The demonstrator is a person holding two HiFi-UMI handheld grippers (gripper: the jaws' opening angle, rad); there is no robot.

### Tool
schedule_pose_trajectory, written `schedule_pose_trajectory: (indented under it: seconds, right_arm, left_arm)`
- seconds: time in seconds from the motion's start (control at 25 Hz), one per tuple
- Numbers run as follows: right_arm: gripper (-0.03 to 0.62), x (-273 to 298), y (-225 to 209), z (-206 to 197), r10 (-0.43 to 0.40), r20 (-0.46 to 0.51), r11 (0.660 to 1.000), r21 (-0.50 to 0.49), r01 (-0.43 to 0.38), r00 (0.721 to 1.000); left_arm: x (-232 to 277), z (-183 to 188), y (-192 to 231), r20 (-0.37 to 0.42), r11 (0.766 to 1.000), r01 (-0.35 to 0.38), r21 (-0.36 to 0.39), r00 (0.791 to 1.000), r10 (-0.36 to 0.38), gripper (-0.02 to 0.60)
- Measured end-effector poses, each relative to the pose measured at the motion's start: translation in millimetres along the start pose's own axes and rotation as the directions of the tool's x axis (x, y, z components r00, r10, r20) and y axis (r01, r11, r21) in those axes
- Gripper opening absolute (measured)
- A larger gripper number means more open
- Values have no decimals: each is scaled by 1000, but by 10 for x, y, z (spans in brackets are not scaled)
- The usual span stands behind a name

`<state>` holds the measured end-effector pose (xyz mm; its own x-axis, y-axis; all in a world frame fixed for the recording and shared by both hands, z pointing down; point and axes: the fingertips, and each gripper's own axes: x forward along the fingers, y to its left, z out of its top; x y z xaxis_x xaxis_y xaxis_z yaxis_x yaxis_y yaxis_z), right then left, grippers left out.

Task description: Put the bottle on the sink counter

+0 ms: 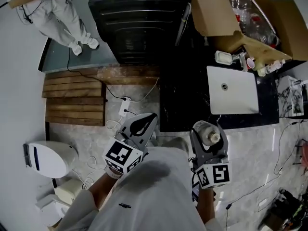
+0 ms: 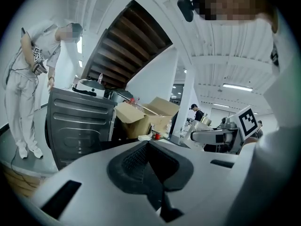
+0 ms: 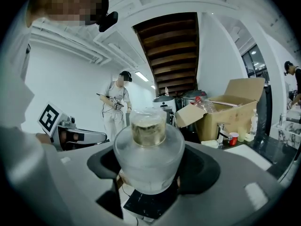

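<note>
In the head view my right gripper [image 1: 207, 131] is shut on a frosted clear bottle [image 1: 210, 136] with a pale gold neck. In the right gripper view the bottle [image 3: 148, 159] lies between the pads and its neck points forward. It hangs over the marble floor, just short of the near edge of the black sink counter [image 1: 185, 105], where a white basin [image 1: 232, 97] is set. My left gripper [image 1: 144, 123] is level with it on the left, also over the floor. Its dark pads [image 2: 136, 159] meet with nothing between them.
An open cardboard box [image 1: 216, 13] with bottles stands at the counter's far end, with a soap dish [image 1: 224, 57] and a red cup [image 1: 250, 62] by the faucet. A black appliance [image 1: 139, 23] stands left of it. A person in white [image 1: 62, 18], a wooden pallet [image 1: 74, 97], floor cables [image 1: 122, 105] and a white bin [image 1: 48, 158] are further left.
</note>
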<state>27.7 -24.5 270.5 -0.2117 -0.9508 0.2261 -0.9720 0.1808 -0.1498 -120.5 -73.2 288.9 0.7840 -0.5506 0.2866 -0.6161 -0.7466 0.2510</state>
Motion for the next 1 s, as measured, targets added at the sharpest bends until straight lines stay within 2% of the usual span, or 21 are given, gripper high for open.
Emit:
schedule_pose_trajectory:
  seconds: [0.36, 1.0]
  right_arm:
    - [345, 167, -56, -47, -22, -21, 1000, -4, 22, 1000]
    - [345, 904, -426, 7, 38, -46, 999, -29, -39, 998]
  left_arm:
    - [157, 0, 103, -4, 999, 28, -20, 1000, -28, 8]
    - [711, 39, 325, -59, 999, 1, -38, 998, -3, 8]
